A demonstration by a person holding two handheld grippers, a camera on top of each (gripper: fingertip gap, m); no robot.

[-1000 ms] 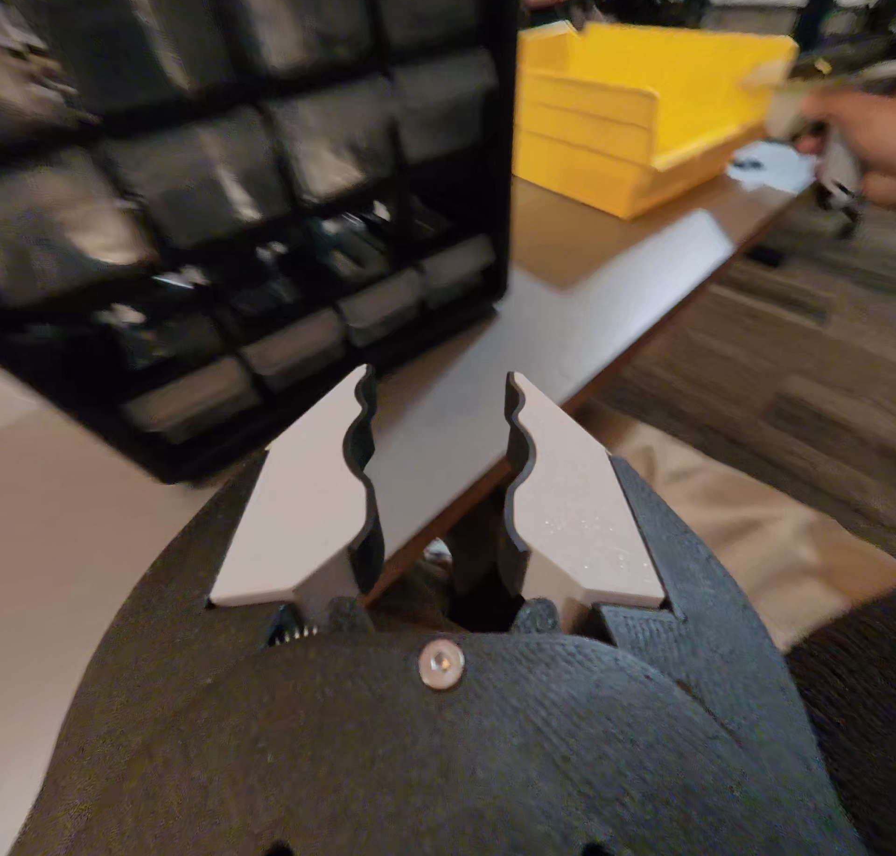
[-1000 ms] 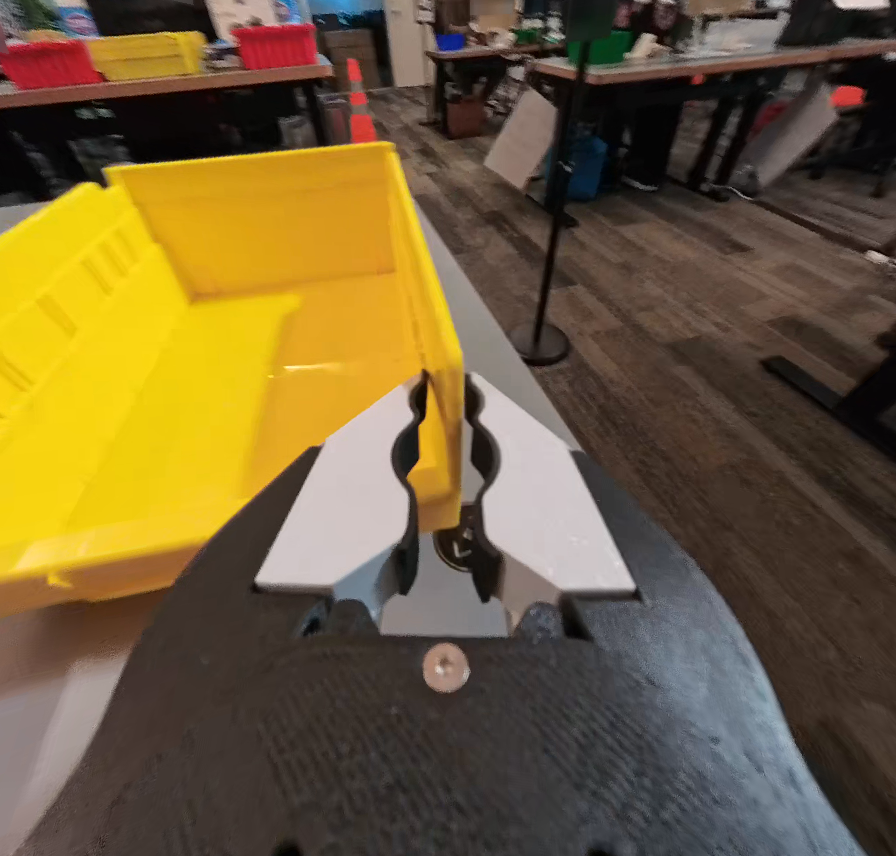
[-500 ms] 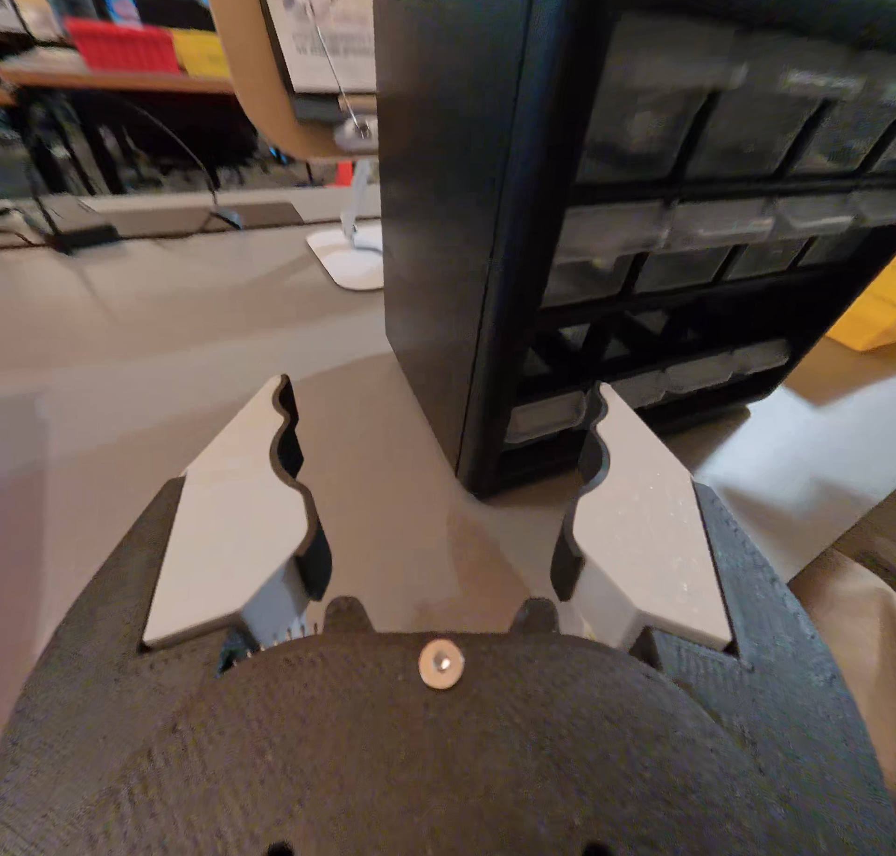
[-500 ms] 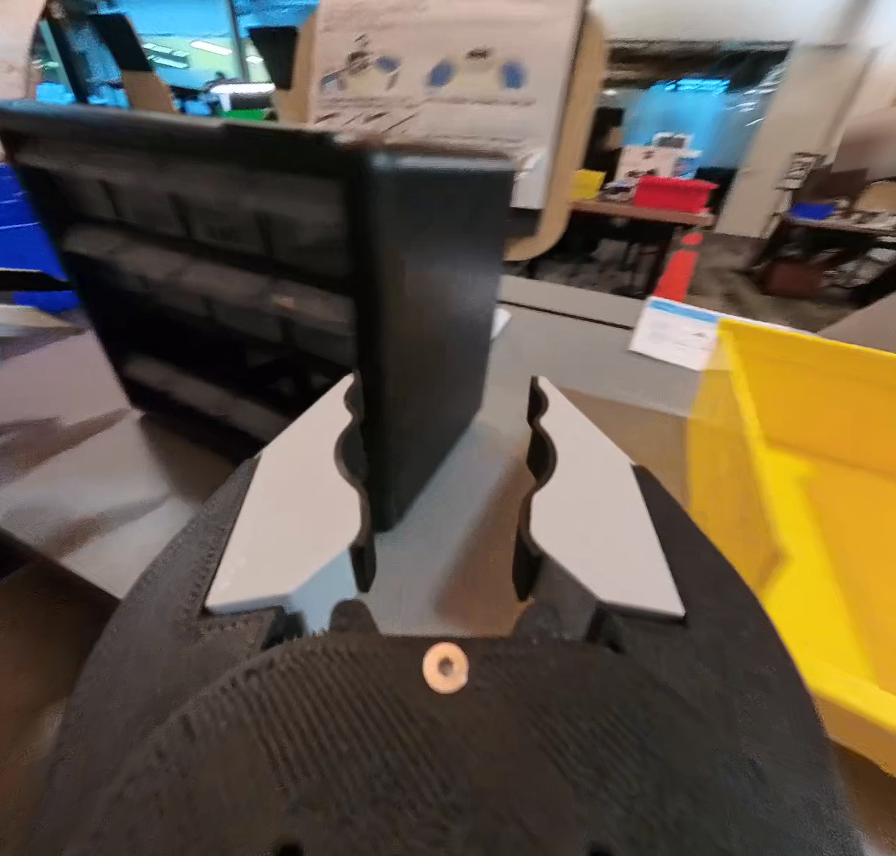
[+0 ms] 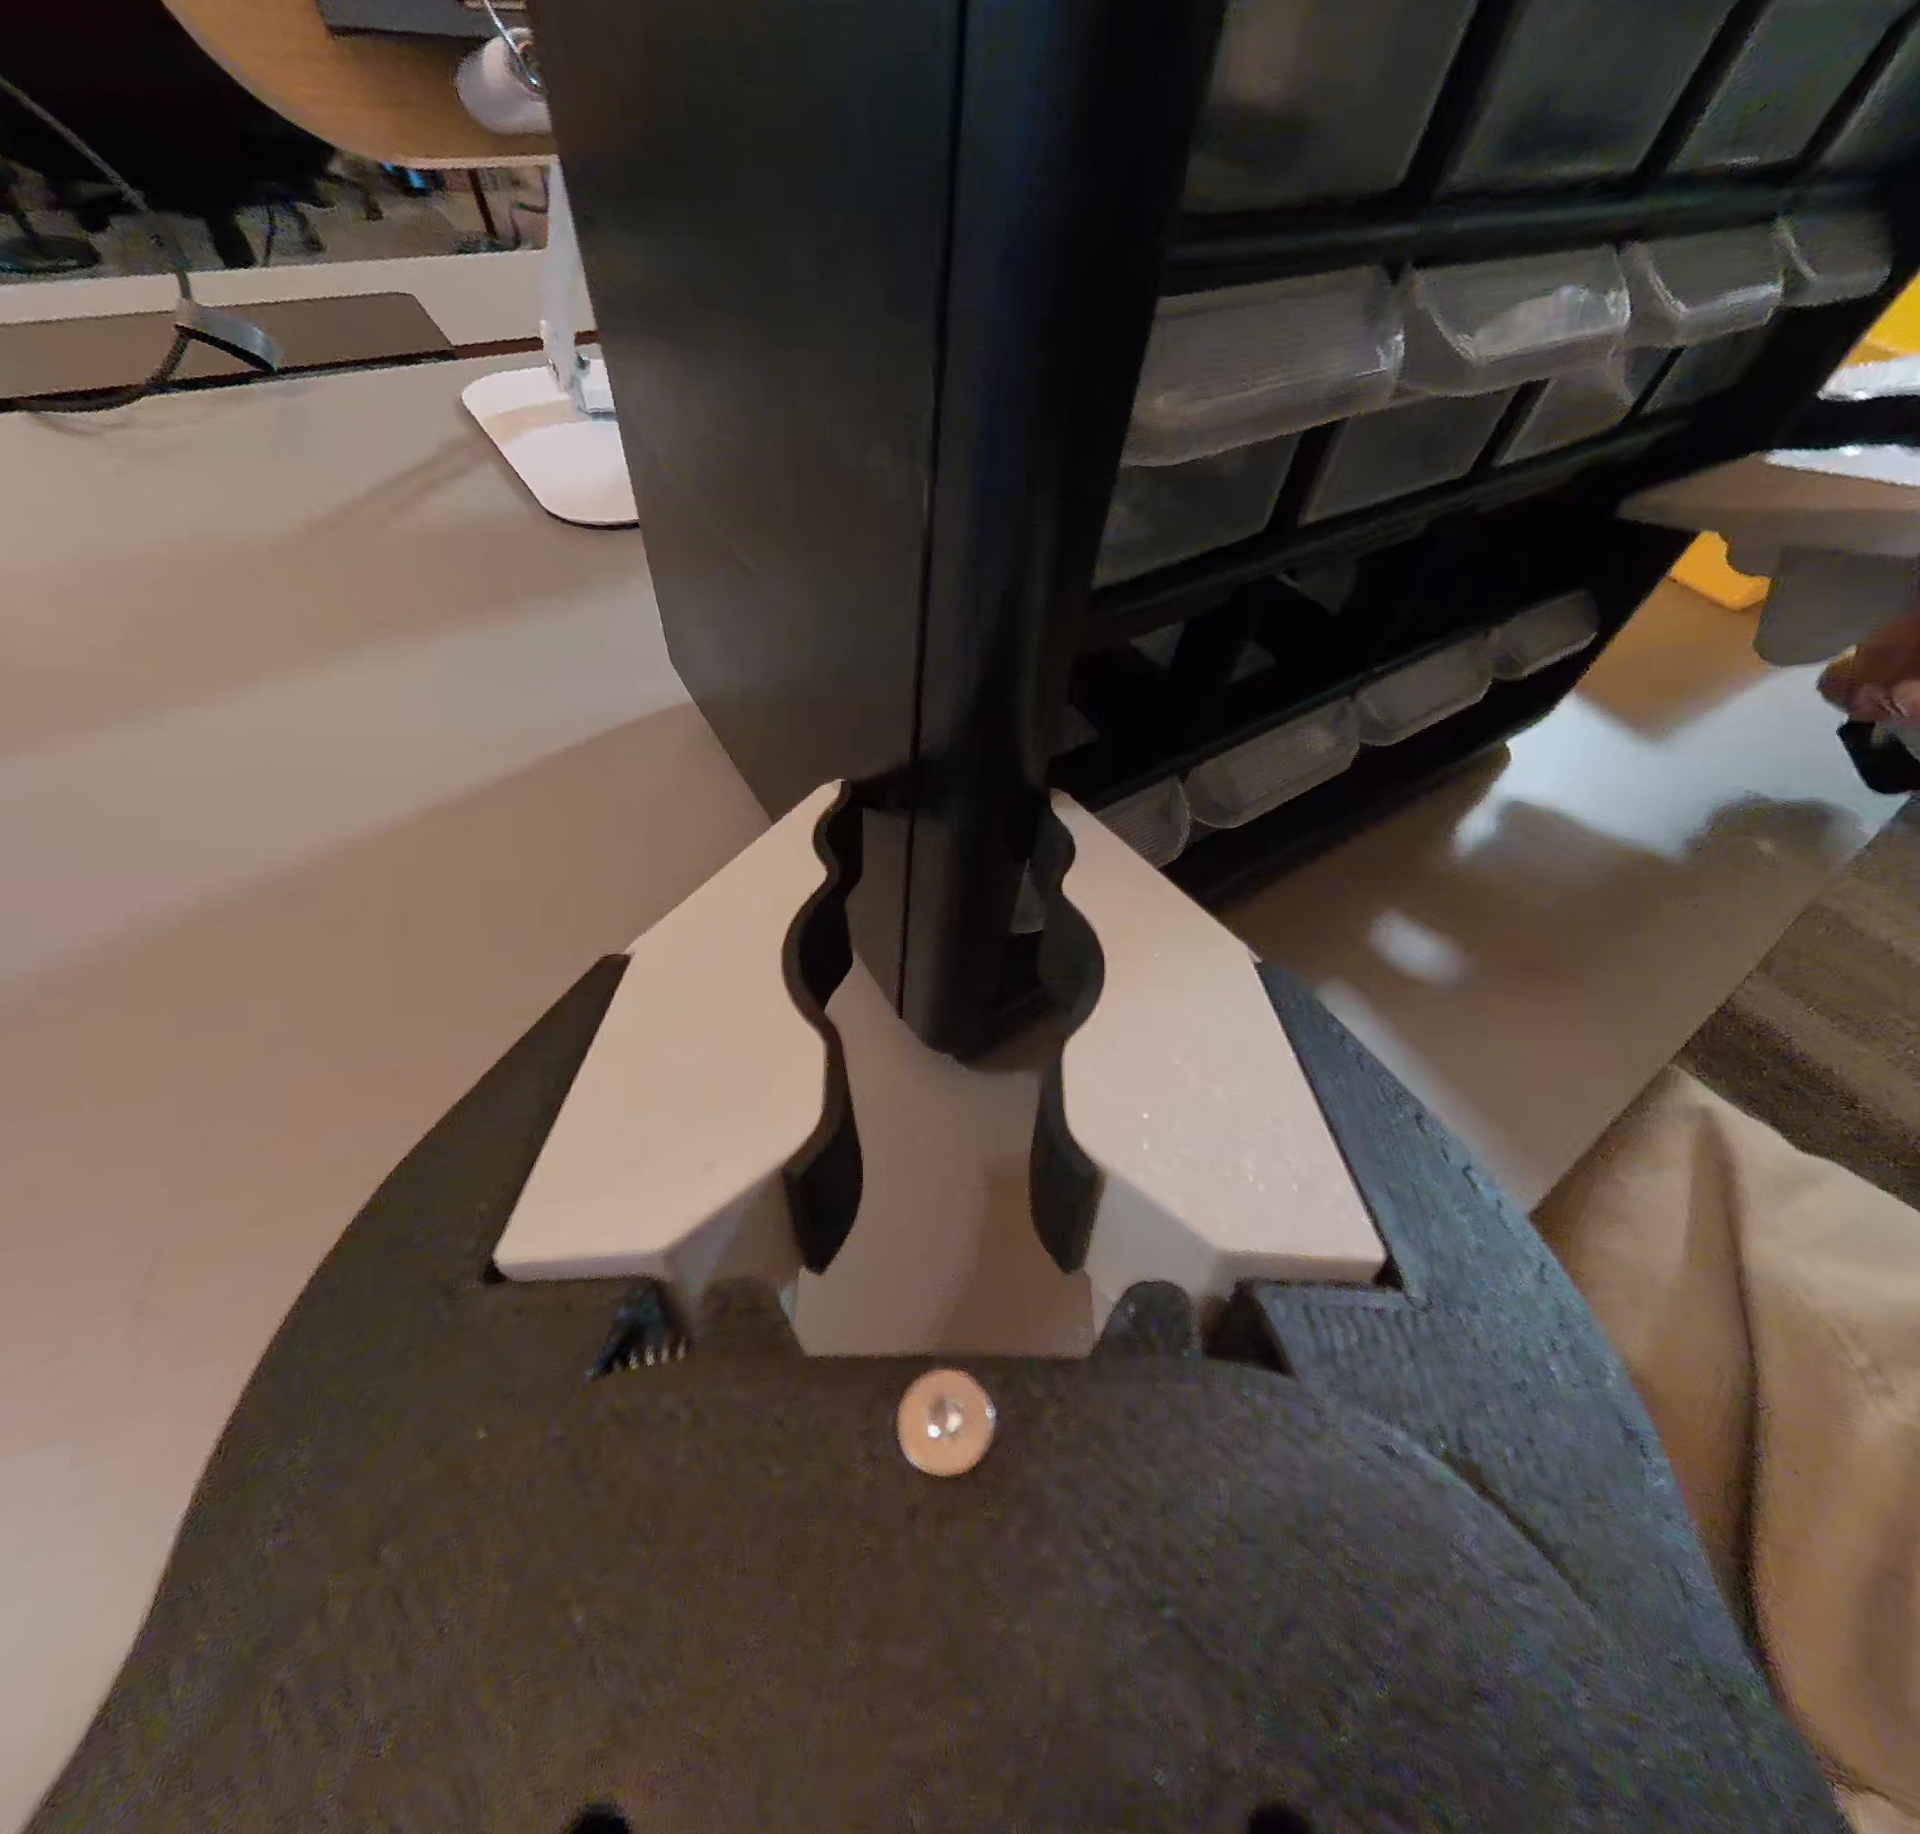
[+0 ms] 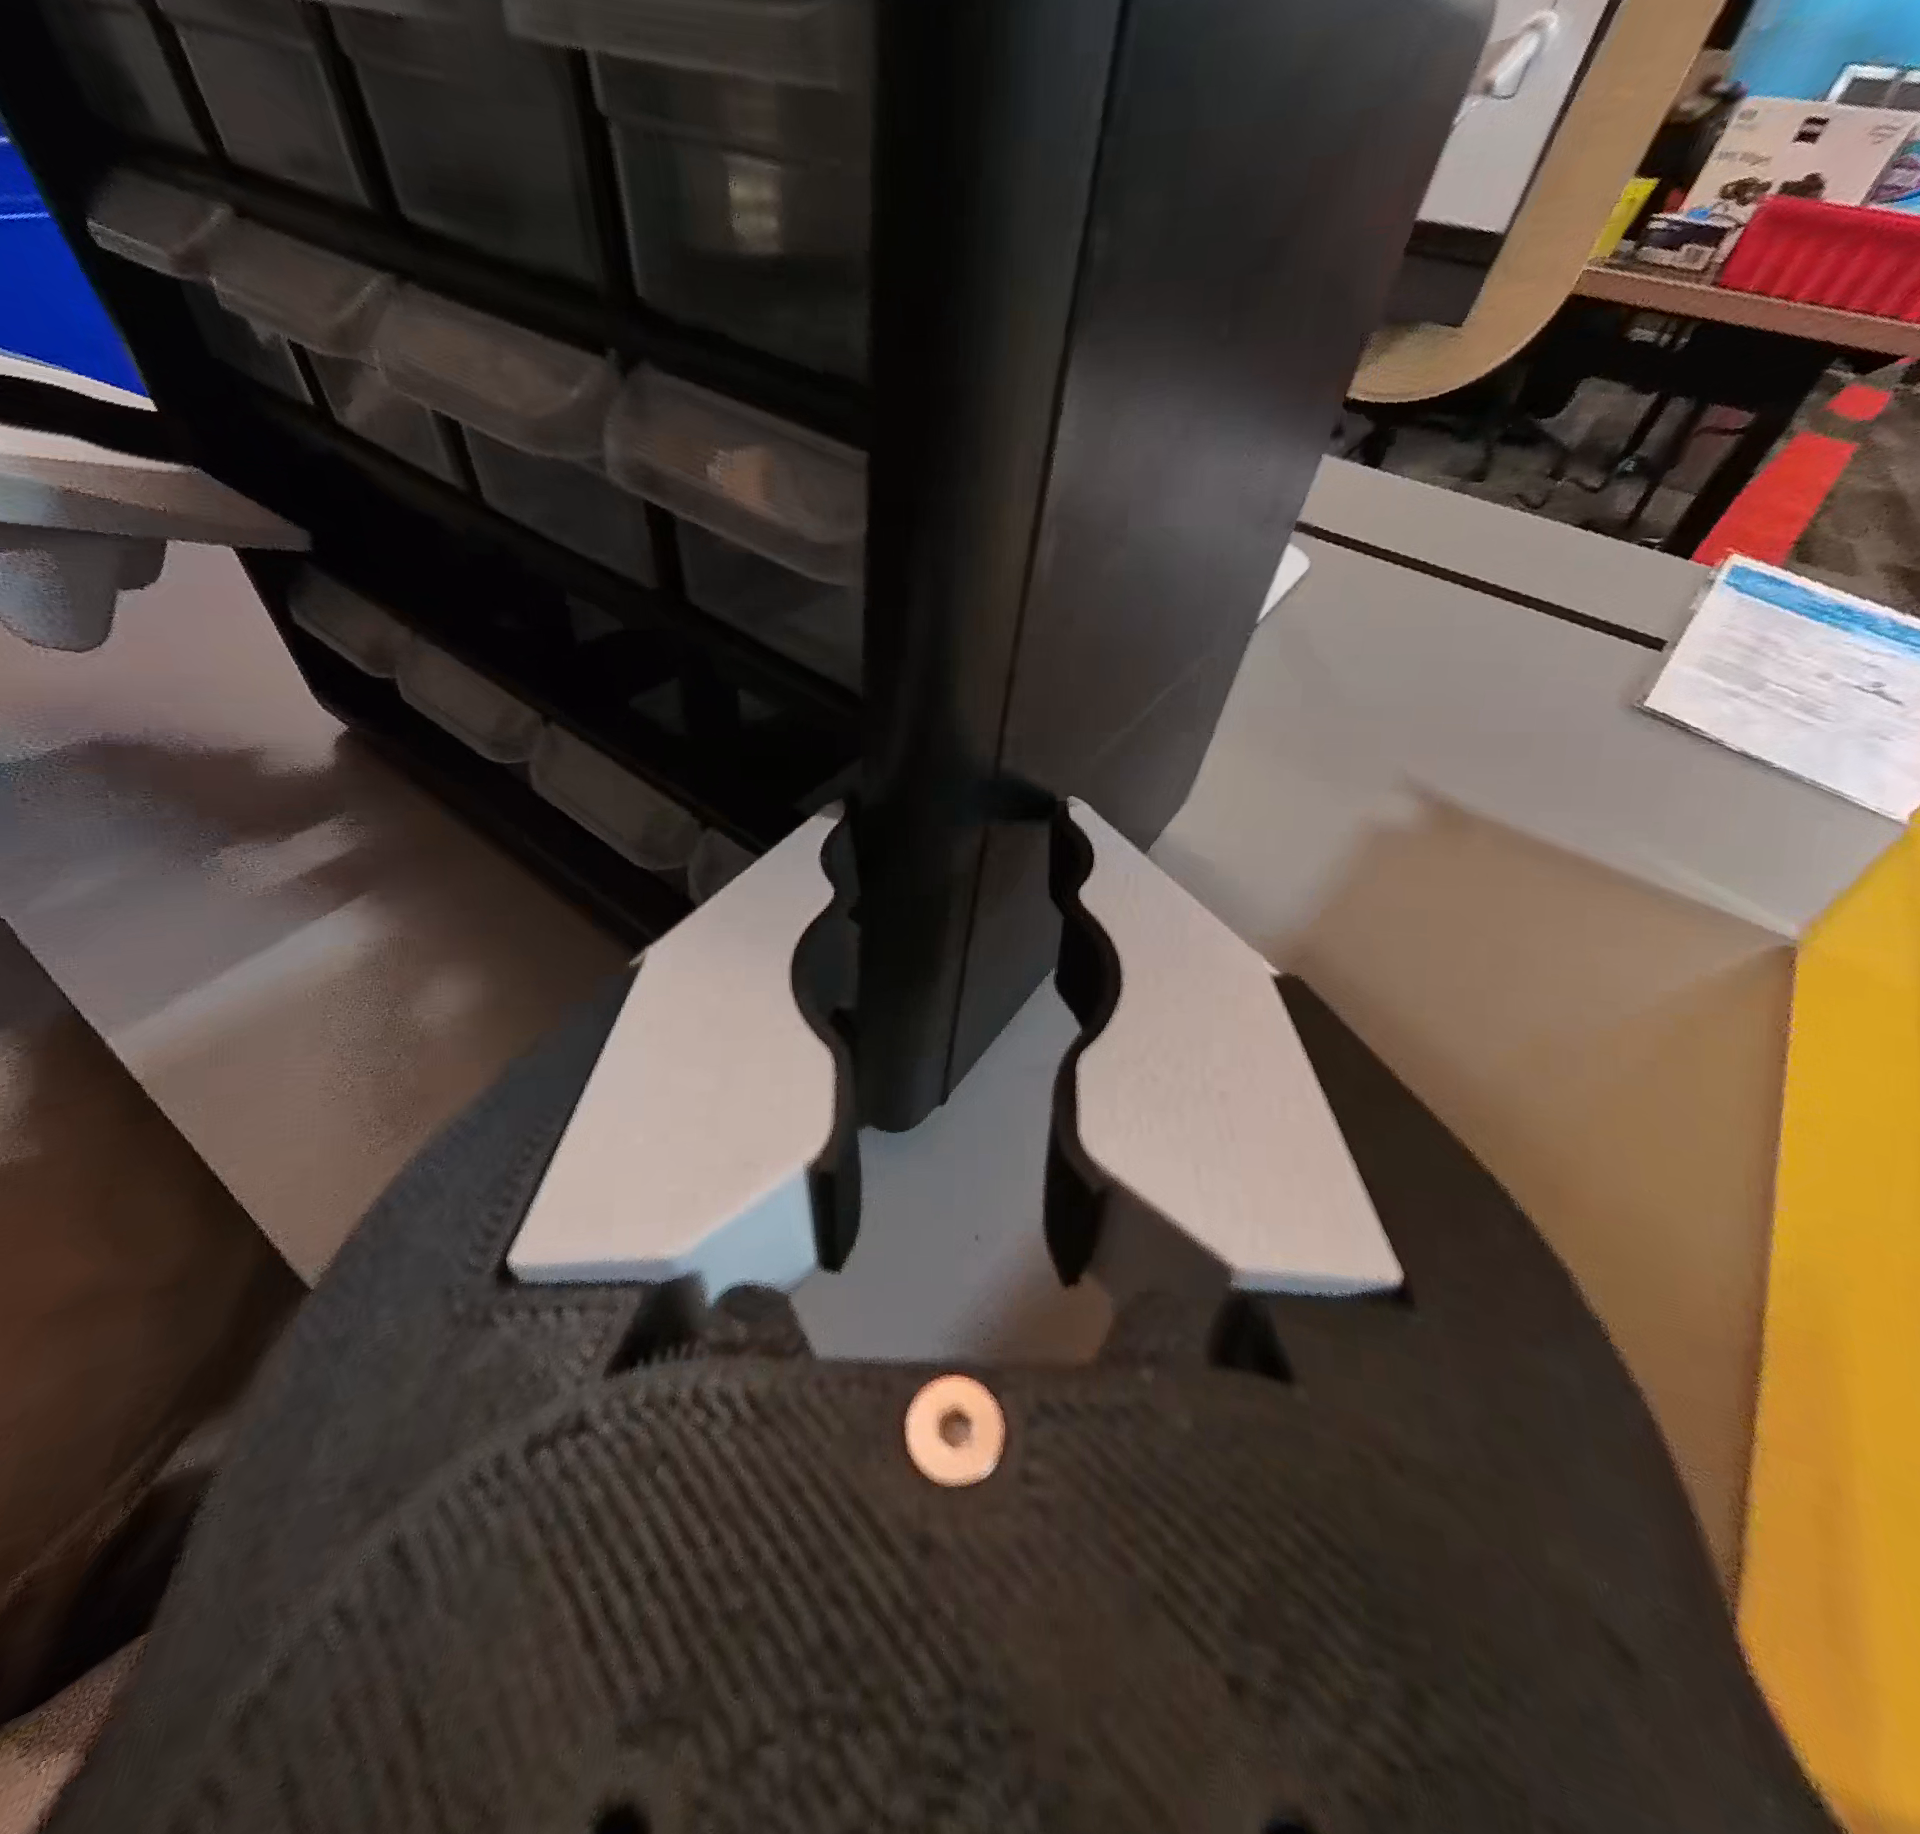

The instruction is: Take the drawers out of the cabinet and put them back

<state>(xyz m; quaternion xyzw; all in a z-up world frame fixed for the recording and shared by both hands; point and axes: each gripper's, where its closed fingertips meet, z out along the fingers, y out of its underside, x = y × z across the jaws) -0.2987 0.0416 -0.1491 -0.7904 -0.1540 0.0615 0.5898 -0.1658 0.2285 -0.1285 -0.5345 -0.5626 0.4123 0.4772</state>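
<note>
Two tools clamp the black cabinet (image 5: 790,330): left tool (image 5: 943,828) clenched on its near-left front corner, right tool (image 6: 951,818) on the opposite corner; drawers (image 6: 727,454) w/ clear fronts between them.

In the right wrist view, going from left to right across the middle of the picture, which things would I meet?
Left gripper's finger → clear drawers → cabinet side → sheet

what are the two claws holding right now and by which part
Both hold the black cabinet: left claw on its lower left front corner, right claw on its lower right front corner.
</note>
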